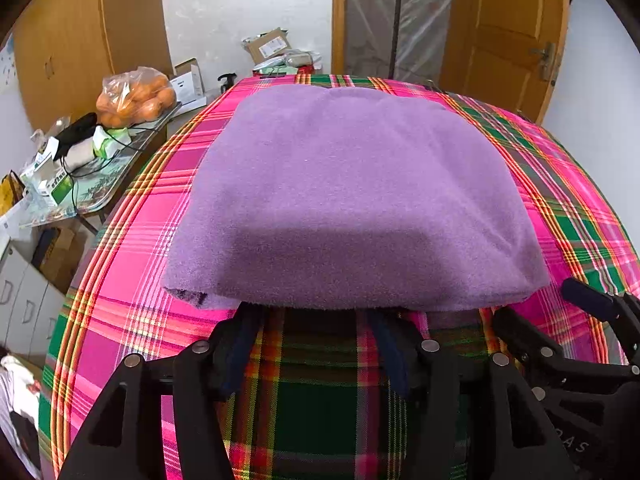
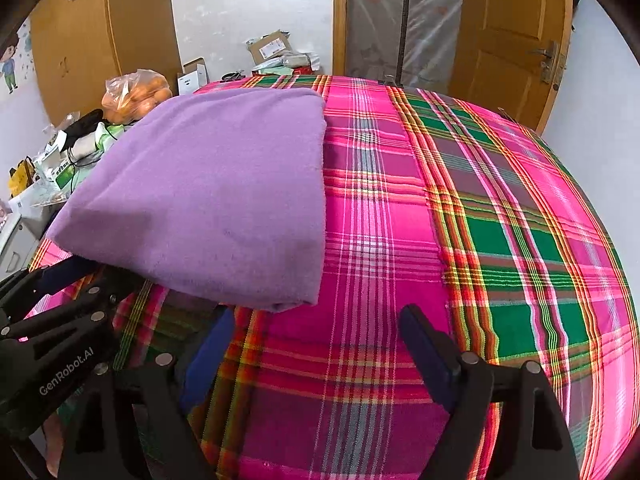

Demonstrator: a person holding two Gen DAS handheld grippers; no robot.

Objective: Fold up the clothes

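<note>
A folded purple fleece garment (image 1: 352, 200) lies flat on a bed covered by a pink and green plaid cloth (image 1: 132, 248). My left gripper (image 1: 312, 320) is open at the garment's near edge, with its blue-padded fingertips (image 1: 240, 344) reaching just under the hem and nothing held. In the right wrist view the garment (image 2: 208, 192) fills the left half. My right gripper (image 2: 320, 332) is open over bare plaid cloth (image 2: 500, 220), just past the garment's near right corner, its left pad (image 2: 208, 348) close to that corner. Each gripper shows at the edge of the other's view.
A cluttered side table (image 1: 92, 184) stands left of the bed with a bag of oranges (image 1: 136, 96), boxes and cables. Cardboard boxes (image 1: 268, 46) sit beyond the bed's far end. A wooden door (image 1: 508, 36) is at the back right, a wardrobe (image 1: 72, 40) at the back left.
</note>
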